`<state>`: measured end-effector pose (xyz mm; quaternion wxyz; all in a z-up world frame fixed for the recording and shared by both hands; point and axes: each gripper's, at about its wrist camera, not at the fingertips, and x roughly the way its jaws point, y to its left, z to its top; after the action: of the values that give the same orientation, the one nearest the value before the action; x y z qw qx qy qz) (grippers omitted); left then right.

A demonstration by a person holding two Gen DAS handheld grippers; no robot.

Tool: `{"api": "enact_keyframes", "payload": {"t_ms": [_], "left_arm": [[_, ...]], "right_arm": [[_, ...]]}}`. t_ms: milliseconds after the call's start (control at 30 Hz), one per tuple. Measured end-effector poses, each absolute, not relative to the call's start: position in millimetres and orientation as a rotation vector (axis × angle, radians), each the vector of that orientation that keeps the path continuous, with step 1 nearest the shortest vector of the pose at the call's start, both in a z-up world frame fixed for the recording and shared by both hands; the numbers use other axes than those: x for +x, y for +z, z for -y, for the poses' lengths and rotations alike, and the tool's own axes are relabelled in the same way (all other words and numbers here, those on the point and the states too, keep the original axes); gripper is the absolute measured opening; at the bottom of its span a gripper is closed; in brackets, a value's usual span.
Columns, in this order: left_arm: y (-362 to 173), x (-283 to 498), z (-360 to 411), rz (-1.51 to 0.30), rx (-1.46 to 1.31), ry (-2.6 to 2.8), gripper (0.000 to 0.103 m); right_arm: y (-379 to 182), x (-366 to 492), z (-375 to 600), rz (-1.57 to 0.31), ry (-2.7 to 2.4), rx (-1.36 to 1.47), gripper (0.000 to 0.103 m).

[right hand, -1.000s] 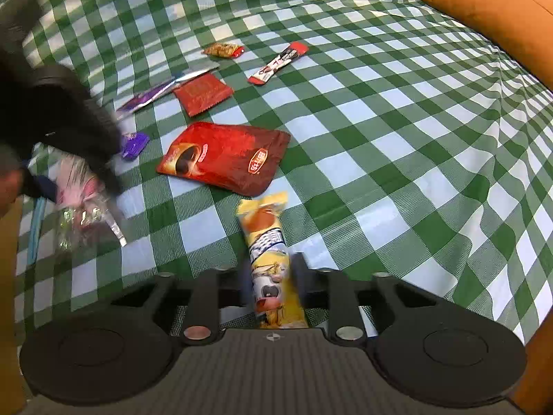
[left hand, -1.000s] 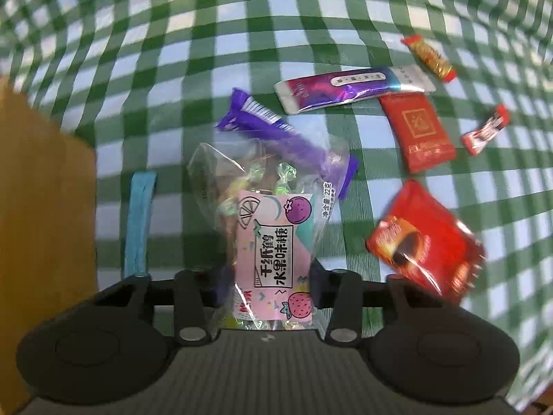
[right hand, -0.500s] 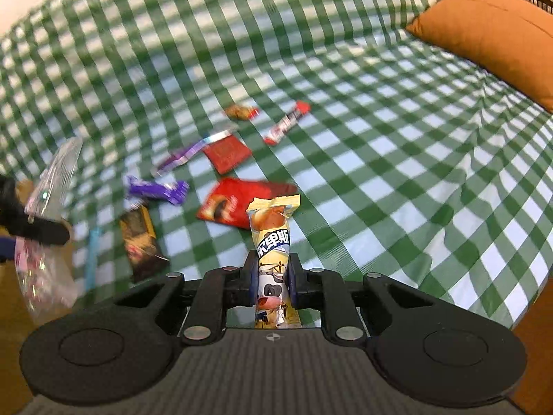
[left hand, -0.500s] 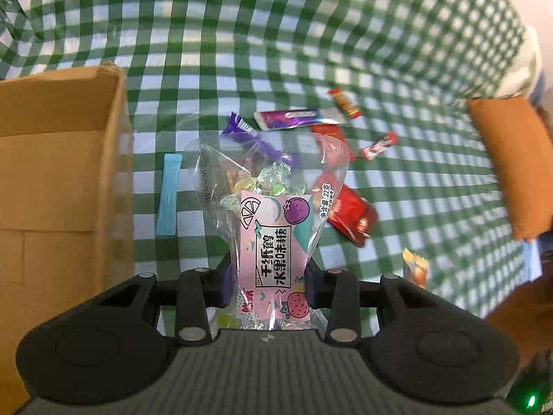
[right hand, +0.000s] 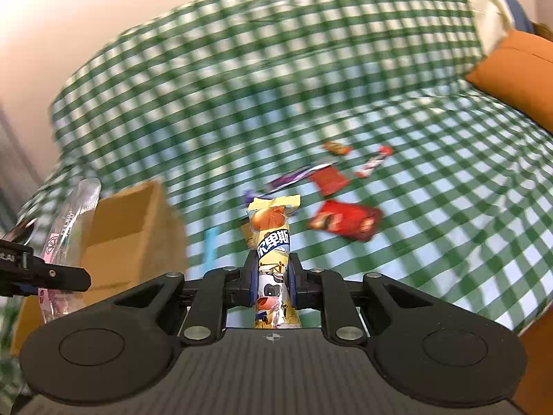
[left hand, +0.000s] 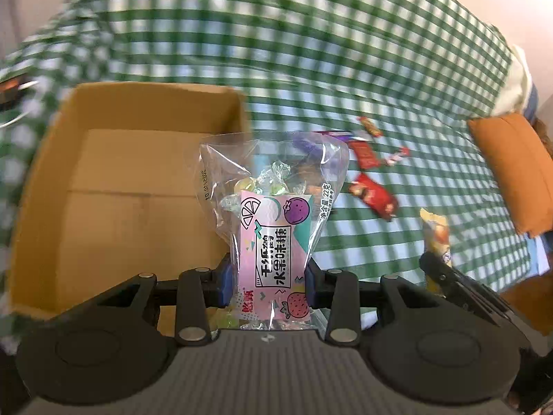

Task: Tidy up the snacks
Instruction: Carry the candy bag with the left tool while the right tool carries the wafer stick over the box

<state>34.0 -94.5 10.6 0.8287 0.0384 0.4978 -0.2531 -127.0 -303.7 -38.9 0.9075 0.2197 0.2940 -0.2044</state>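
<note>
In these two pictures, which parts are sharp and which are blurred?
Left wrist view: the candy bag in the left hand-held gripper is sharp; the checked cloth and cardboard box are motion-blurred. Right wrist view: the yellow snack stick is sharp; the cloth and the loose snacks behind are smeared.

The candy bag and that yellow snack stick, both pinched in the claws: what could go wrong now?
The candy bag is held only by its lower end in the left gripper, so it might flop or slip before reaching the cardboard box. The right gripper squeezes the yellow snack stick tightly, perhaps crushing it.
</note>
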Motion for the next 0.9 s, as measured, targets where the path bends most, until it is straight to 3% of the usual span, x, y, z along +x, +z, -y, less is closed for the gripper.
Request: {"api": "enact_keyframes", "payload": {"t_ms": [433, 900], "left_arm": [[24.8, -6.3, -39.6, -0.968, -0.002, -0.411, 0.043], [22.9, -13.6, -79.6, -0.931, -0.081, -0.435, 0.043]], "right_arm": [[-5.1, -117.2, 169.4, -0.686, -0.196, 0.292, 0.018], [11.5, -120.6, 117.1, -0.709, -0.178, 0.177, 0.018]]}}
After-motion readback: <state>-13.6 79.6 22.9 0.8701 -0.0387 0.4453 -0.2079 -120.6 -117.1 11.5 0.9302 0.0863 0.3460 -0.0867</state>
